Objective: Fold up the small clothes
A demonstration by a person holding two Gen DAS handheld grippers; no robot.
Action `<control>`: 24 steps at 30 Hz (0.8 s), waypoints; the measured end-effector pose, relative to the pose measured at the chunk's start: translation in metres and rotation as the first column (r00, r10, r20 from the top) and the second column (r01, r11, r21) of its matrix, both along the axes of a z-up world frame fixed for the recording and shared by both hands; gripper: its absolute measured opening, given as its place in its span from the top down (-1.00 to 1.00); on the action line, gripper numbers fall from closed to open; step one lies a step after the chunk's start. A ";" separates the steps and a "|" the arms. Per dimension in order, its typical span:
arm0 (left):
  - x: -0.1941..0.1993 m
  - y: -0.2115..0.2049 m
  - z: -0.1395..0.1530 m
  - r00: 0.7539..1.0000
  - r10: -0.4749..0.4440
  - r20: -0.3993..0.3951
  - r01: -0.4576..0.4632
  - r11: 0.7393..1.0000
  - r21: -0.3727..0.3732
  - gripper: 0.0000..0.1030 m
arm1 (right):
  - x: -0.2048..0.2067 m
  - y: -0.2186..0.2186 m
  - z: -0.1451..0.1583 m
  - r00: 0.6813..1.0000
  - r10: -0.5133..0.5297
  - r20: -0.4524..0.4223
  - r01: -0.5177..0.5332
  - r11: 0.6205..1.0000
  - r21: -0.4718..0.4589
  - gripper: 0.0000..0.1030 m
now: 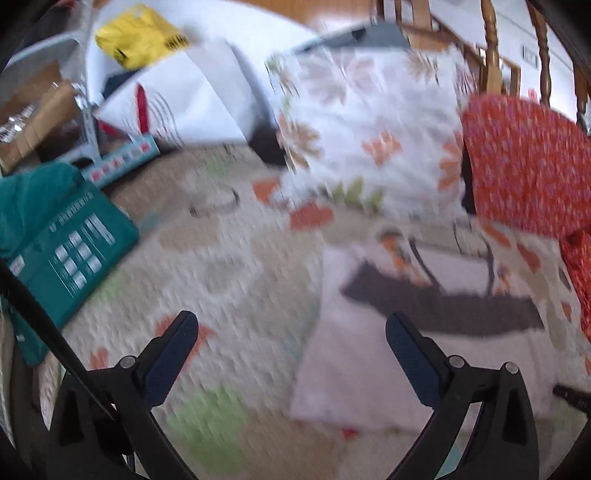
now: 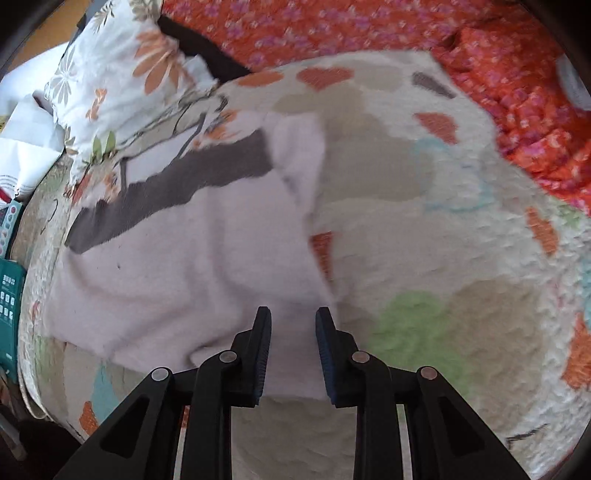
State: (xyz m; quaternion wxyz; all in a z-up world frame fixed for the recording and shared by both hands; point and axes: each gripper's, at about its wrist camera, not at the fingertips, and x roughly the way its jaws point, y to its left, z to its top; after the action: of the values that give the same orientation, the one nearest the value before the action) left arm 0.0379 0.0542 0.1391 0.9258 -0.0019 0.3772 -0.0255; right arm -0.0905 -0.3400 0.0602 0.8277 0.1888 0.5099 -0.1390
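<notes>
A small pale pink garment [image 2: 177,266] with a dark grey band [image 2: 177,188] lies on a patterned quilt [image 2: 461,258]. In the right wrist view my right gripper [image 2: 293,321] is partly open, its fingers straddling the garment's near edge without pinching it. In the left wrist view the same garment [image 1: 369,354] lies ahead and to the right, grey band [image 1: 443,306] at its far side. My left gripper [image 1: 291,328] is wide open and empty, above the quilt [image 1: 221,258] at the garment's left edge. The view is motion-blurred.
A floral pillow [image 1: 369,129] and an orange-red floral cloth [image 1: 528,158] lie behind the garment. A teal box [image 1: 70,251], white bags [image 1: 184,96] and a yellow package [image 1: 140,33] sit at the left. Wooden chair legs [image 1: 491,55] stand at the back.
</notes>
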 end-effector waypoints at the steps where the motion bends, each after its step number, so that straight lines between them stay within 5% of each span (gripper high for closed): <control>1: 0.000 -0.002 -0.003 1.000 -0.012 -0.015 0.011 1.000 -0.013 -0.96 | -0.003 0.000 0.006 1.000 -0.001 0.008 0.002 1.000 -0.020 0.47; 10: 0.011 -0.014 -0.038 0.996 -0.066 -0.058 0.067 0.998 0.014 -0.96 | 0.000 0.034 0.031 0.992 0.047 0.114 -0.036 0.995 -0.089 0.44; 18: 0.039 -0.024 -0.079 0.984 -0.072 -0.163 0.086 0.993 0.083 -0.96 | 0.038 0.068 -0.009 0.985 0.150 0.082 -0.151 0.989 0.006 0.44; 24: 0.048 -0.027 -0.115 0.952 -0.063 -0.299 0.097 0.990 0.100 -0.96 | 0.030 0.058 -0.022 0.984 0.173 0.042 -0.172 0.984 -0.035 0.48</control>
State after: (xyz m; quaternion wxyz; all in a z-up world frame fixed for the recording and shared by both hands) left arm 0.0856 0.0268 0.0236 0.8559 0.0620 0.5117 -0.0409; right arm -0.0603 -0.2820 0.0379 0.8507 0.1341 0.5034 -0.0704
